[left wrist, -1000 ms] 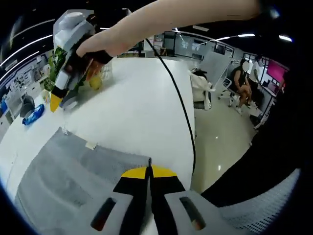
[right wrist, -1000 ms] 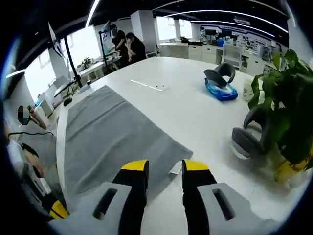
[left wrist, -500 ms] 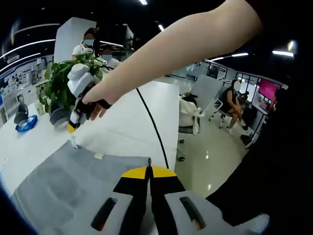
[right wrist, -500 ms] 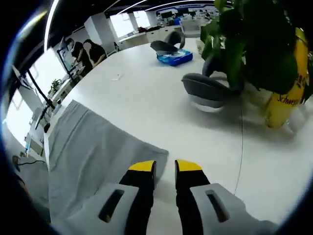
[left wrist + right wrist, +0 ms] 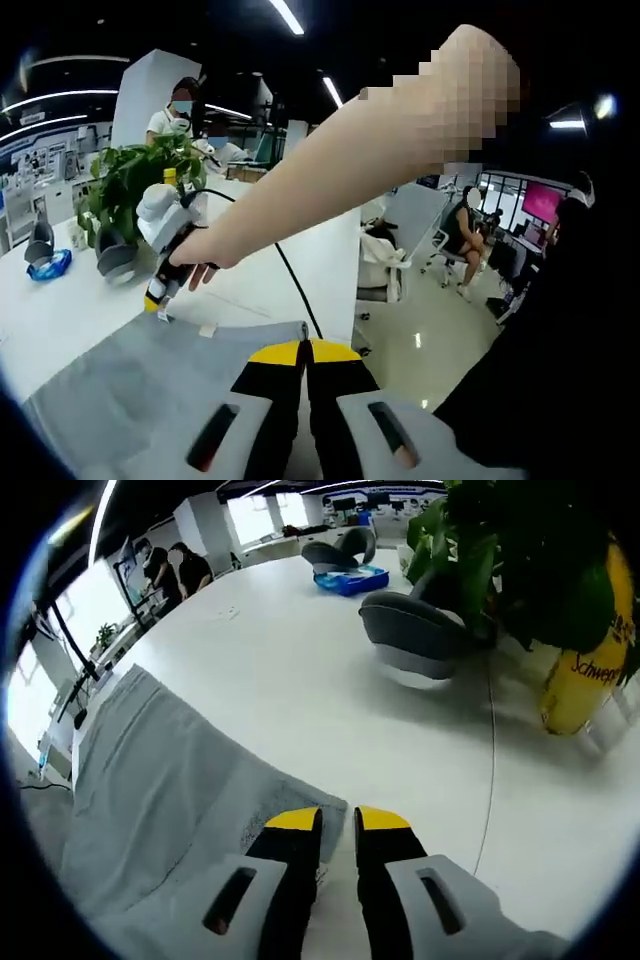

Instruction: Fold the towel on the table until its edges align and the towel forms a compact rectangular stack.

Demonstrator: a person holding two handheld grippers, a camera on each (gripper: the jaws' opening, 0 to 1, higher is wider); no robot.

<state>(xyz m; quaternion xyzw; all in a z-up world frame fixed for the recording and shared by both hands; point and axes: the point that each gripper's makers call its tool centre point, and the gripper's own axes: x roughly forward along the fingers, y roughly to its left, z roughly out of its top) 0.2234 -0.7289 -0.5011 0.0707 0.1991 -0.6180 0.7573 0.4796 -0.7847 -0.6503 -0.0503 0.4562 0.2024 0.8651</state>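
A grey towel (image 5: 130,380) lies spread on the white table (image 5: 60,320). My left gripper (image 5: 305,350) is shut on the towel's near edge, and the cloth rises to its yellow tips. In the left gripper view, a hand holds my right gripper (image 5: 153,300) tip-down at the towel's far corner. In the right gripper view, the towel (image 5: 170,790) runs off to the left. My right gripper (image 5: 338,820) is narrowly open, its jaws either side of that corner, with a white tag showing in the gap.
A potted plant (image 5: 520,560), a yellow bottle (image 5: 585,680) and a grey headset (image 5: 410,630) stand close on the right. A blue pack (image 5: 350,580) lies farther back. A black cable (image 5: 290,280) trails over the table's edge. Office chairs and people are beyond.
My right gripper's jaws have narrowed from wide apart, and it has closed in on the towel's corner. The left gripper stays shut on the towel while its view has tilted up.
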